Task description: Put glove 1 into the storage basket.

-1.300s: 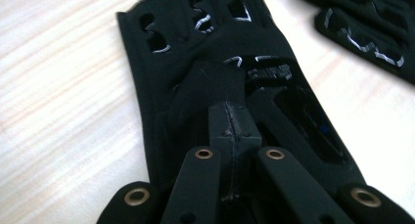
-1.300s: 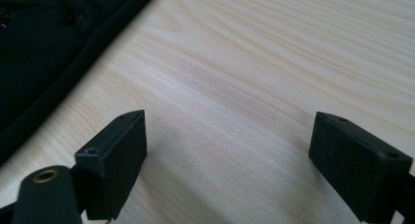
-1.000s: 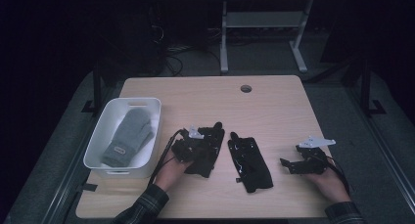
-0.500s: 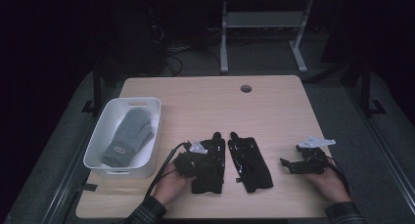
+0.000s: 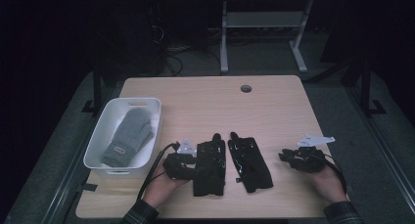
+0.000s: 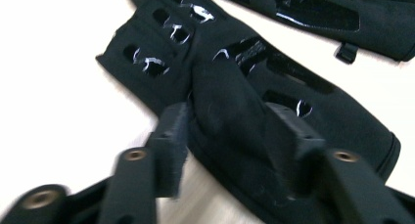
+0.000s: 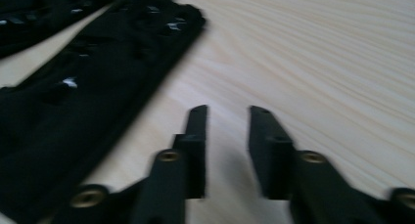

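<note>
One black glove (image 6: 274, 101) between left hand-held gripper's (image 6: 235, 136) parted jaws.

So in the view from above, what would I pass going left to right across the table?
White bin holding a grey mitten → left gripper → first black glove → second black glove → right gripper.
</note>
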{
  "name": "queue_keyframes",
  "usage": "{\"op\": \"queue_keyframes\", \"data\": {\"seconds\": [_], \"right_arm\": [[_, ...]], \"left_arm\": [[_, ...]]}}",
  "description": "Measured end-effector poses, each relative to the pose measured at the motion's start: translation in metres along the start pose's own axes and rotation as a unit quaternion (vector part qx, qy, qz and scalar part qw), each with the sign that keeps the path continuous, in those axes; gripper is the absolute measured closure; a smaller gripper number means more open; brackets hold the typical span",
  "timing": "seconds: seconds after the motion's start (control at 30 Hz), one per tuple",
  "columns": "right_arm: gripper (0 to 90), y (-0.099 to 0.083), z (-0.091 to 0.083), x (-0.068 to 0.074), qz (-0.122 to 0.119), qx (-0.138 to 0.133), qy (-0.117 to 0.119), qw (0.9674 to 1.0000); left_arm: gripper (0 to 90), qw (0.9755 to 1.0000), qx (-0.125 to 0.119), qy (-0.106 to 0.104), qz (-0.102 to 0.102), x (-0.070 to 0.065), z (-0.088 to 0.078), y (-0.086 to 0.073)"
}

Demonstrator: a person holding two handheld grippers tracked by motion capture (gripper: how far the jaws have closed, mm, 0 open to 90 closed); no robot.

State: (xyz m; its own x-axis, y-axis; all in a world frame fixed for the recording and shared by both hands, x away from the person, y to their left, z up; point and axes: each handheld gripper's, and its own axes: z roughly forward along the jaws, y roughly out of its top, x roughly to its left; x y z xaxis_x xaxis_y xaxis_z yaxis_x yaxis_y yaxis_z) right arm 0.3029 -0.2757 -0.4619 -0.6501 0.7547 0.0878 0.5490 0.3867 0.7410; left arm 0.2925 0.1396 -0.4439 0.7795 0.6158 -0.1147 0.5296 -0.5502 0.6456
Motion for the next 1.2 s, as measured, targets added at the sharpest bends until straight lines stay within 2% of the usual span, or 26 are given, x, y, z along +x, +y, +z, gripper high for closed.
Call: {"op": "queue_keyframes", "data": {"seconds": [0.03, 0.07, 0.13, 0.23, 0.43, 0.6, 0.77, 0.93, 1.07, 1.2], "right_arm": [[81.8, 0.002, 0.002, 0.005, -0.004, 0.003, 0.01, 0.9999], [84.7, 0.003, 0.005, 0.01, -0.023, 0.013, 0.02, 0.9995], [88.6, 0.005, 0.01, 0.019, -0.033, 0.025, 0.033, 0.9986], [89.1, 0.008, 0.016, 0.029, -0.046, 0.04, 0.048, 0.997], [89.1, 0.009, 0.023, 0.039, -0.061, 0.057, 0.065, 0.9944], [89.0, 0.01, 0.026, 0.046, -0.07, 0.063, 0.08, 0.9924], [88.9, 0.012, 0.029, 0.053, -0.081, 0.066, 0.09, 0.9905], [89.0, 0.014, 0.03, 0.056, -0.084, 0.067, 0.094, 0.9897], [89.0, 0.014, 0.03, 0.056, -0.083, 0.067, 0.096, 0.9897], [88.9, 0.014, 0.03, 0.055, -0.086, 0.067, 0.096, 0.9894]], "left_arm": [[42.2, 1.0, -0.001, -0.002, -0.009, 0.001, 0.0, -0.003], [38.5, 0.9999, 0.0, -0.006, -0.01, 0.002, 0.001, -0.004], [33.5, 0.9999, -0.001, -0.008, -0.015, 0.003, 0.002, -0.006], [27.7, 0.9999, 0.002, -0.006, -0.009, 0.004, 0.004, -0.006], [23.1, 0.9998, 0.011, -0.015, -0.008, 0.005, 0.01, -0.008], [22.8, 0.9998, 0.013, -0.015, -0.003, 0.008, 0.013, -0.007], [22.8, 0.9998, 0.009, -0.016, -0.009, 0.01, 0.018, -0.004], [23.2, 0.9999, 0.005, -0.013, 0.001, 0.011, 0.022, 0.002], [24.6, 0.9999, -0.011, -0.01, -0.01, 0.015, 0.021, 0.008], [32.4, 0.9992, -0.029, -0.009, -0.026, 0.022, 0.022, 0.015]]}}
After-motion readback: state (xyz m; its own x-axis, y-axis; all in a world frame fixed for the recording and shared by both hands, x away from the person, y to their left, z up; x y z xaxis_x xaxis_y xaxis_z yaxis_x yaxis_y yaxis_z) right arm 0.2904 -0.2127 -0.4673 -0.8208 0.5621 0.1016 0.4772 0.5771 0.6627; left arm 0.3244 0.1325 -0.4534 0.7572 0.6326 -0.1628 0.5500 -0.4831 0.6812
